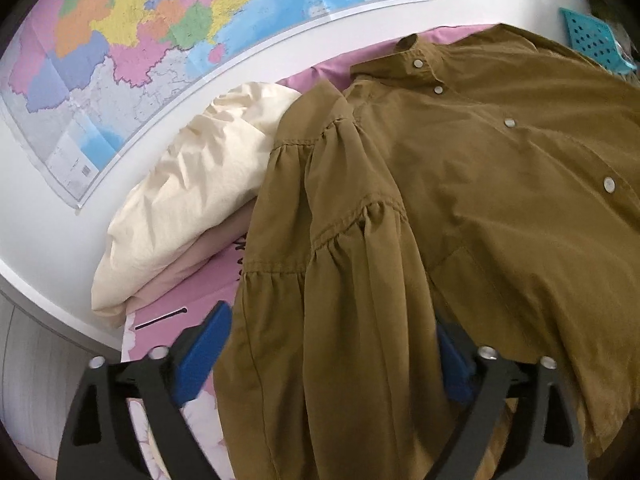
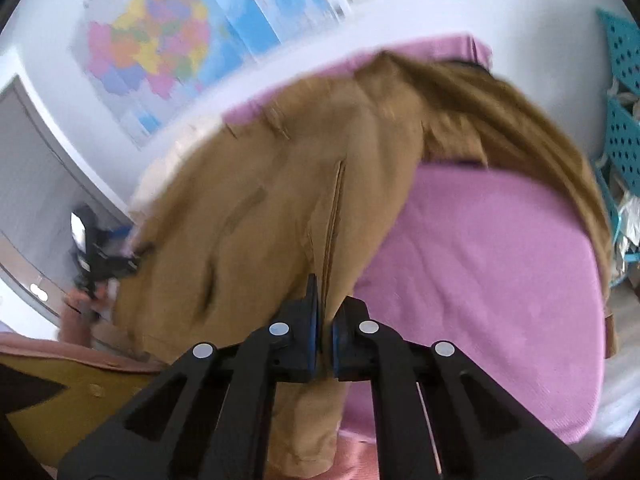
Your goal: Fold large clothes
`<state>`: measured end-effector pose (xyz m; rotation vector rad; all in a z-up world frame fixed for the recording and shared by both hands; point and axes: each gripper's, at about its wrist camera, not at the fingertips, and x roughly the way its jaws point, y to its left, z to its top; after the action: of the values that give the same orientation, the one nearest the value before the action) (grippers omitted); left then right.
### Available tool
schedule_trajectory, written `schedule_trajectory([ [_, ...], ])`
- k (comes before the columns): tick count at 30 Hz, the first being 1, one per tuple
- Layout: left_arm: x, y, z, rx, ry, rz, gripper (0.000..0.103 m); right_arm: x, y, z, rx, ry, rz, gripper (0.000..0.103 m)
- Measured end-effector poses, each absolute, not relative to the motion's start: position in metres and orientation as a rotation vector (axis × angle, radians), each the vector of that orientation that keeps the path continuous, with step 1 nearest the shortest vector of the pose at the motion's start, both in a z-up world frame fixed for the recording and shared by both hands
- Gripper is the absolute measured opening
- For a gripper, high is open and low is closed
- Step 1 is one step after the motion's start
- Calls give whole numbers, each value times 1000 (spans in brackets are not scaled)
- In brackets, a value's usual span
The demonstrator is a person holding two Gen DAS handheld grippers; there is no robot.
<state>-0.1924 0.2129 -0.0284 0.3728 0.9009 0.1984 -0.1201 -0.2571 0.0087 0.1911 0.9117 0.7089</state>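
Note:
A large olive-brown shirt [image 1: 460, 200] with silver snap buttons lies front up on the pink bed sheet [image 1: 192, 292], collar toward the wall. One gathered sleeve is folded down across its body. My left gripper [image 1: 328, 360] stands open and wide, and the sleeve cloth runs between its blue pads [image 1: 204, 352] without being pinched. In the blurred right wrist view, my right gripper [image 2: 325, 332] is shut on a fold of the shirt [image 2: 260, 208] and holds it raised off the pink sheet [image 2: 480, 280]. The left gripper [image 2: 96, 256] shows small at that view's left edge, with a hand on it.
A cream pillow or quilt [image 1: 192, 184] lies bunched left of the shirt, against the white wall. A coloured map [image 1: 140, 40] hangs on that wall. A teal perforated basket [image 2: 624, 80] stands at the right, beside the bed.

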Motion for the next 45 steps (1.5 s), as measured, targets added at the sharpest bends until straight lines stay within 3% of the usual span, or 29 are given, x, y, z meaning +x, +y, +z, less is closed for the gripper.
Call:
schedule_trajectory([
  [2, -192, 212, -37, 404, 930, 202, 95, -129, -252, 18, 138, 882, 707, 5],
  [4, -186, 214, -44, 398, 966, 218, 76, -128, -239, 13, 80, 906, 692, 5],
  [5, -182, 219, -41, 338, 982, 190, 55, -124, -235, 3, 65, 945, 673, 6],
  [7, -178, 227, -32, 309, 970, 229, 30, -117, -238, -16, 60, 1007, 652, 8],
  [8, -177, 234, -23, 319, 948, 291, 12, -111, -240, -25, 61, 1040, 628, 17],
  [10, -176, 257, 3, 282, 900, 378, 11, -109, -252, -30, 79, 1049, 619, 29],
  [12, -176, 284, 27, 246, 847, 497, 12, -106, -267, -20, 87, 1003, 596, 45],
  [13, -173, 301, 38, 221, 824, 590, 14, -103, -276, -12, 97, 964, 588, 58],
  [14, -169, 318, 44, 191, 823, 686, 27, -98, -289, -2, 112, 906, 551, 64],
  [15, -166, 328, 45, 180, 833, 749, 45, -94, -299, 4, 112, 868, 517, 64],
  [18, -154, 348, 36, 178, 870, 873, 73, -70, -329, 10, 19, 783, 313, 76],
  [24, -171, 350, 47, -62, 791, 836, 88, -16, -359, -31, -85, 866, 164, 81],
  [28, -181, 336, 68, -78, 702, 800, 88, 15, -359, -61, -117, 914, 154, 65],
  [32, -172, 307, 77, -35, 678, 682, 88, 33, -376, -66, -11, 973, 266, 13],
  [34, -169, 293, 81, -17, 667, 634, 88, 33, -381, -51, -41, 964, 230, 9],
  [40, -141, 244, 75, 58, 668, 451, 88, 25, -416, 36, 80, 923, 223, 9],
  [45, -111, 189, 50, 154, 699, 282, 89, 16, -388, 86, 47, 982, 309, 9],
])
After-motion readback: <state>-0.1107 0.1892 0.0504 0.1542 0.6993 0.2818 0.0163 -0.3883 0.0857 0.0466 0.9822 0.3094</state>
